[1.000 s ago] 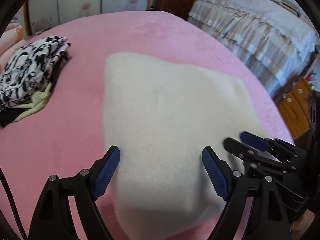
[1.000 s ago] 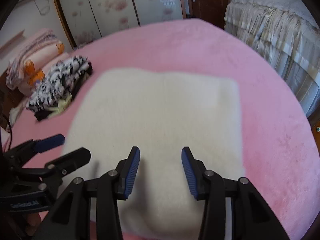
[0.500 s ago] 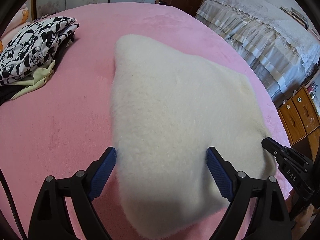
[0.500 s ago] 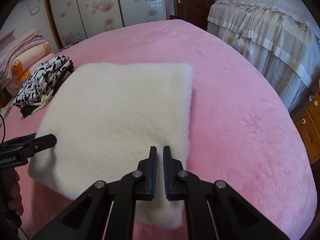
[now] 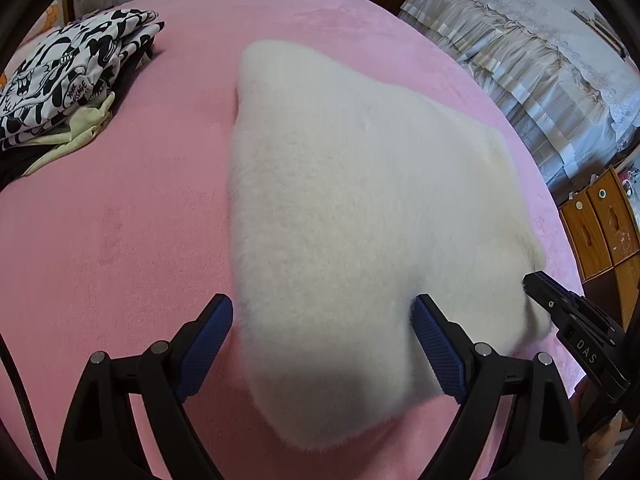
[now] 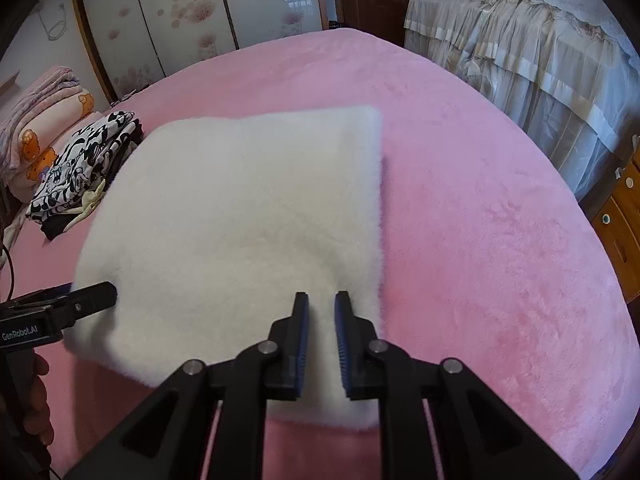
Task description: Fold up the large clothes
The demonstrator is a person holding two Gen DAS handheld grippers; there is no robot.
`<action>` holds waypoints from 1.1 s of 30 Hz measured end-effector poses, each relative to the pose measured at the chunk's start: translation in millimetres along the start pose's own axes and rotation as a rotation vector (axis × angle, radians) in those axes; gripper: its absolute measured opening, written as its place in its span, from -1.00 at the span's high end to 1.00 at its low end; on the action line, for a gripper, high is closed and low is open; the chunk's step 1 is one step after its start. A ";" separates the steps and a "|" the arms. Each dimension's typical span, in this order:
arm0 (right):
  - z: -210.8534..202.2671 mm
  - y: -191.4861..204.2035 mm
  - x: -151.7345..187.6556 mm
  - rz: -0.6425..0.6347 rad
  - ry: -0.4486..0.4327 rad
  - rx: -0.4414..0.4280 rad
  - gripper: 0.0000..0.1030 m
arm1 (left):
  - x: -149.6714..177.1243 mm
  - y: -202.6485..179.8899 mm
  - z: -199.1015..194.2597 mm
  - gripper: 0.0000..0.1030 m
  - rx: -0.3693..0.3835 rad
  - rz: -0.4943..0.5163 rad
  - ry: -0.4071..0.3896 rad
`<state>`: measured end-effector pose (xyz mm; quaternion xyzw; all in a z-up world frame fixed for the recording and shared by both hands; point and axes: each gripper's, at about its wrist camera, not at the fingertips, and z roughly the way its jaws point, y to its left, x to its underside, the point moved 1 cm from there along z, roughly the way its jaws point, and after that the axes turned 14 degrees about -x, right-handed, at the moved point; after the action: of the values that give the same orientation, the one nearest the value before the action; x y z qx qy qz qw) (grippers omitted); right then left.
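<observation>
the folded cream fleece garment (image 5: 360, 208) (image 6: 240, 216) lies flat on the pink bed cover (image 5: 112, 232) (image 6: 480, 220), near the cover's front edge, as a thick, roughly square pad whose right edge runs straight in the right wrist view. the left gripper (image 5: 322, 344) hangs over the garment's near left corner with its jaws spread wide; the blue pads (image 5: 208, 340) stand on either side of that corner, the left one over bare pink cover, the right one over fleece, and neither pinches the cloth. the right gripper (image 6: 322, 336) (image 5: 536, 284) sits over the near right part of the garment, close to its straight edge; its jaws have just been opening from a near-closed pose and now stand a narrow gap apart, with white fleece showing through the gap, though no fold of it is clamped between the pads. in the right wrist view the left gripper's dark tip (image 6: 96, 294) reaches the garment's left side, and part of a hand (image 6: 36, 400) shows beneath it. toward the far left of the cover lies a stack of folded clothes (image 5: 68, 88) (image 6: 84, 168), black-and-white print on top with pale yellow cloth under it. a second bed with a ruffled pale cover (image 5: 540, 64) (image 6: 520, 60) stands to the right, with wooden drawers (image 5: 604, 220) beside it
</observation>
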<state>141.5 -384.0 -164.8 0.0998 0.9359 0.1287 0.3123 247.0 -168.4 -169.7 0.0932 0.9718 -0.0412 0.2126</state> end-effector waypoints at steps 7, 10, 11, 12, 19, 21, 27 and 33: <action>-16.9 13.4 6.7 -0.009 0.008 -0.025 0.25 | 11.9 4.4 -23.9 -0.73 -0.019 0.010 0.003; -27.9 16.1 10.6 -0.016 0.012 -0.057 0.06 | 20.6 9.8 -40.6 -0.74 0.000 0.006 0.002; -31.8 16.5 11.7 -0.016 0.013 -0.065 0.04 | 23.5 12.9 -45.1 -0.74 0.013 -0.004 0.011; -36.4 17.3 13.1 -0.018 0.014 -0.070 0.02 | 25.7 15.5 -48.1 -0.74 0.025 -0.012 0.021; -66.1 15.2 17.7 0.024 0.008 -0.071 -0.12 | 41.9 30.8 -68.2 -0.74 0.056 -0.009 0.071; -72.7 14.4 17.4 0.026 0.010 -0.062 -0.12 | 43.1 31.7 -75.8 -0.74 0.067 0.002 0.069; -88.7 2.7 11.2 0.050 0.043 -0.074 -0.18 | 36.4 37.2 -90.6 -0.74 0.014 0.033 0.077; -89.8 -22.9 -4.2 0.108 0.089 -0.136 -0.24 | 13.8 49.5 -87.0 -0.74 0.069 -0.010 0.098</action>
<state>87.6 -422.9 -100.1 0.1226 0.9312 0.2129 0.2693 209.3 -107.3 -98.7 0.0975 0.9795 -0.0713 0.1610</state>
